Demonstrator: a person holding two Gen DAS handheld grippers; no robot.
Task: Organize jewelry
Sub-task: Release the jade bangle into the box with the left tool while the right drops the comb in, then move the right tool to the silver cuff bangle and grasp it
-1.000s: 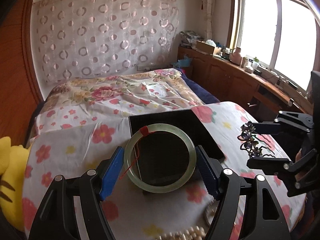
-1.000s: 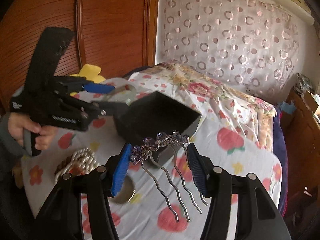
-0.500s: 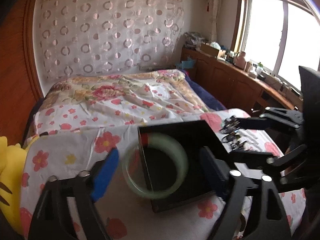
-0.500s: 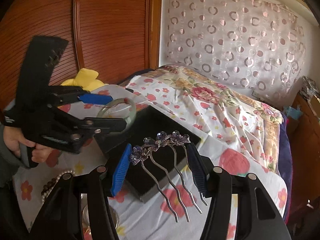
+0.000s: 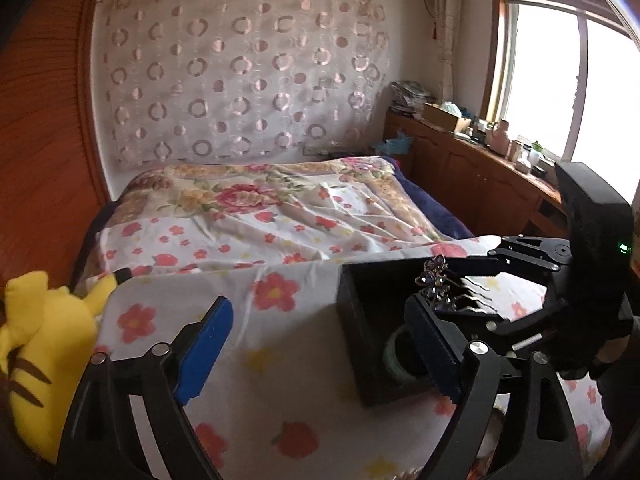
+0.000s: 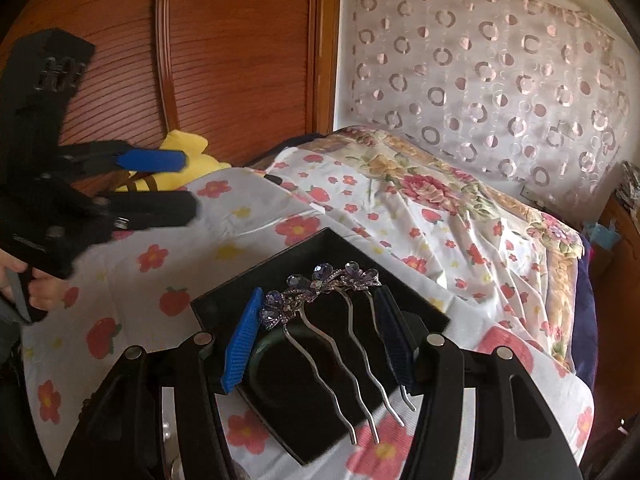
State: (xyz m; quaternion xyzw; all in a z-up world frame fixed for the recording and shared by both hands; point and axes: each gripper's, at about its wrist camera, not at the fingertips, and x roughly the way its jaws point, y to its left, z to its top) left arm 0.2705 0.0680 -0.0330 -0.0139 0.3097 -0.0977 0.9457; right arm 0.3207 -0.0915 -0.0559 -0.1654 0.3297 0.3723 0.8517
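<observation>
A black open box (image 5: 360, 300) sits on the flowered cloth; it also shows in the right wrist view (image 6: 320, 252). A pale green bangle (image 5: 394, 356) lies inside it, partly hidden by my left finger. My left gripper (image 5: 320, 344) is open and empty, to the left of the box. My right gripper (image 6: 320, 336) is shut on a purple jewelled hair comb (image 6: 320, 288) and holds it over the box. The comb also shows in the left wrist view (image 5: 436, 280).
A yellow plush toy (image 5: 36, 336) lies at the left edge of the cloth. A bed with a flowered quilt (image 5: 260, 208) is behind. Wooden cabinets (image 5: 472, 176) line the window side. Pearl beads (image 6: 166, 428) show under my right gripper.
My left gripper has let go of the green bangle, which now lies in the box, and has drawn back left. My right gripper has brought the hair comb over the box.
</observation>
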